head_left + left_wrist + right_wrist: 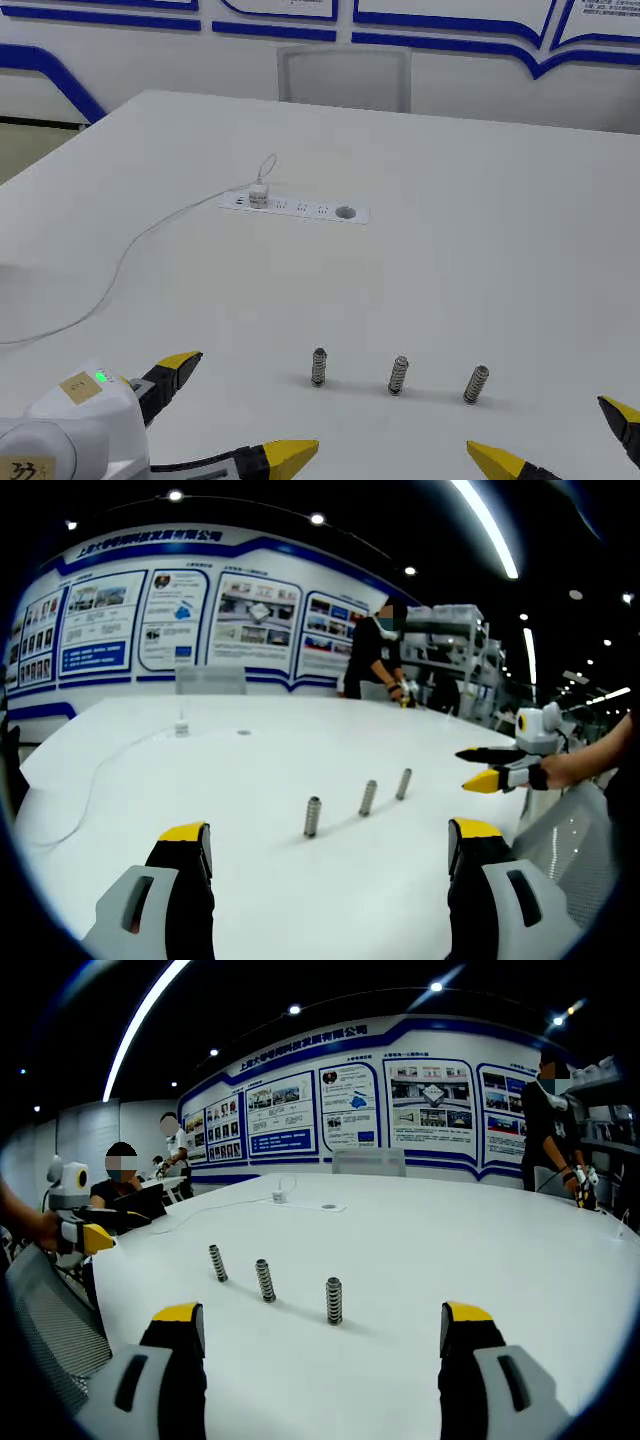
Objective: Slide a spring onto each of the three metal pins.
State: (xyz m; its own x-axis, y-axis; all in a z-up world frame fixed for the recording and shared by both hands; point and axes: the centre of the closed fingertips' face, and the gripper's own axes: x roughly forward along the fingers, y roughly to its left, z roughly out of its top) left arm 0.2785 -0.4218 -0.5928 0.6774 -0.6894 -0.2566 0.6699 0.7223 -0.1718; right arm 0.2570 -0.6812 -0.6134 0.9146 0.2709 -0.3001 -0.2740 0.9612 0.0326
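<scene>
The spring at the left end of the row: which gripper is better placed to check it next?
The left gripper. In the head view the left-end spring stands just ahead of its open jaws; the right gripper, also open, is nearer the right-end spring.

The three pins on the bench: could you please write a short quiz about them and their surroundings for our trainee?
1. True or false: the left gripper is shut.
2. How many of the pins already carry a spring? A) one B) two C) three
3. Fill in: the white cable ends in a plug on the ____ that lies on the table beyond the pins.

Key: 1. False: its fingers stand wide apart with nothing between them. 2. C. 3. power strip.
</scene>
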